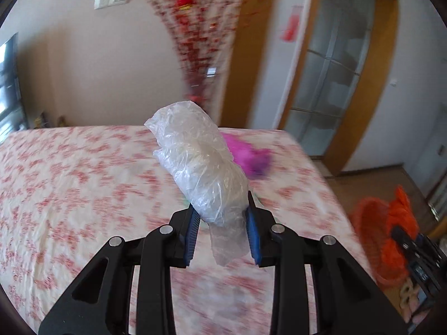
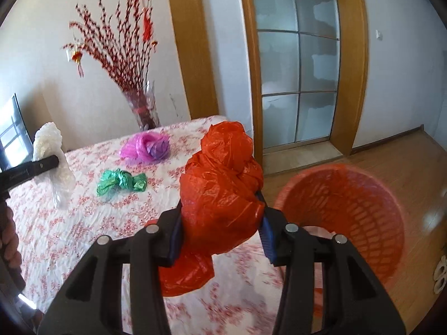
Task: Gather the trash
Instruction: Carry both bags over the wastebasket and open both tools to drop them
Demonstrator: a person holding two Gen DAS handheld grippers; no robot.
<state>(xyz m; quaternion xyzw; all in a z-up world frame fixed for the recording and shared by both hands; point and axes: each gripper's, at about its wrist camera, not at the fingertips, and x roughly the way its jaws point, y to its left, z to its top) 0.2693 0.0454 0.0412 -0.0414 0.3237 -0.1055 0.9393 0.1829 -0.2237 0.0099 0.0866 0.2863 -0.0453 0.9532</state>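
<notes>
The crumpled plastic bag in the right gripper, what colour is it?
Orange-red, matching the slatted plastic basket beside it. Clearest in the right wrist view.

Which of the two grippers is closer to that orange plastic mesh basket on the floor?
Right. The right gripper, shut on a crumpled orange plastic bag, is just beside the orange plastic mesh basket. The left gripper, holding a clear plastic bag, is over the table, farther off.

We see two bags (image 2: 145, 148) on the table (image 2: 83, 223), one nearer us. A vase (image 2: 141, 106) stands behind them. The basket (image 2: 343, 217) sits on the floor (image 2: 405, 162), right of the table.
</notes>
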